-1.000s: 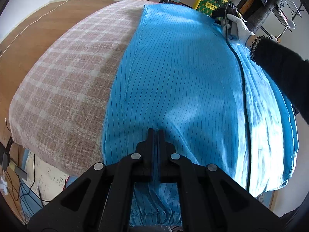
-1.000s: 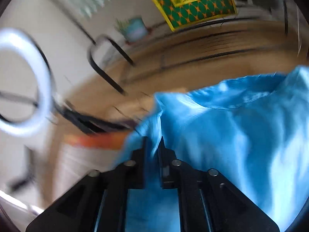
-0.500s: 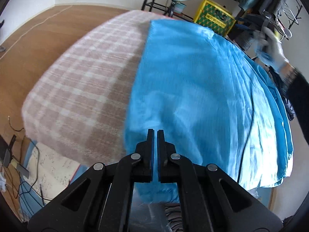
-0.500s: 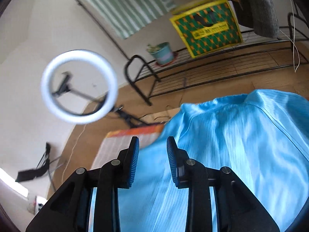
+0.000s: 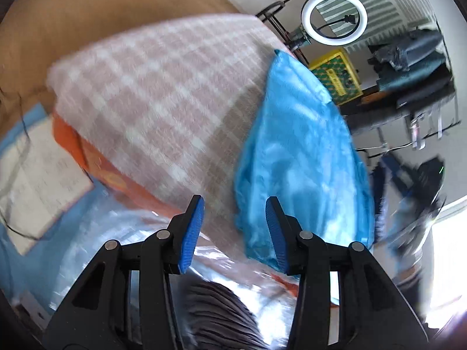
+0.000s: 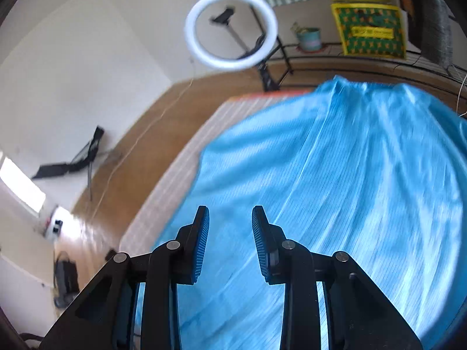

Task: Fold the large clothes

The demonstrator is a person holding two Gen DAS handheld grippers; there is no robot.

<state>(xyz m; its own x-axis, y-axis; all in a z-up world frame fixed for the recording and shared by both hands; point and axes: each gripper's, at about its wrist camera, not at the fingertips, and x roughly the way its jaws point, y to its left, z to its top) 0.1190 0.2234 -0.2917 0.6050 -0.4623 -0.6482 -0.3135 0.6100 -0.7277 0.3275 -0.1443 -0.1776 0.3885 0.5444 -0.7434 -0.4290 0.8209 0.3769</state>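
A large bright blue striped garment (image 5: 300,157) lies on a pink-and-white checked table cover (image 5: 163,108), spread over its right side. In the left wrist view my left gripper (image 5: 233,227) hangs off the near edge of the table, its jaws opening, nothing between the blue pads; the garment's near hem lies just past the right fingertip. In the right wrist view the blue garment (image 6: 335,198) fills the lower right, and my right gripper (image 6: 230,233) hovers above its left part, jaws apart and empty. The checked cover (image 6: 175,180) shows as a strip along the garment's left edge.
A ring light (image 5: 334,17) on a stand, a yellow-green patterned box (image 5: 335,78) and a dark rack with clothes (image 5: 408,67) stand behind the table. Plastic-wrapped items and dark striped fabric (image 5: 221,315) lie below the near edge. Wooden floor (image 6: 122,175) and cables lie to the left.
My left gripper let go of the garment's near hem, opened and swung left and back off the table edge. My right gripper released the far end, opened and drew back higher over the garment.
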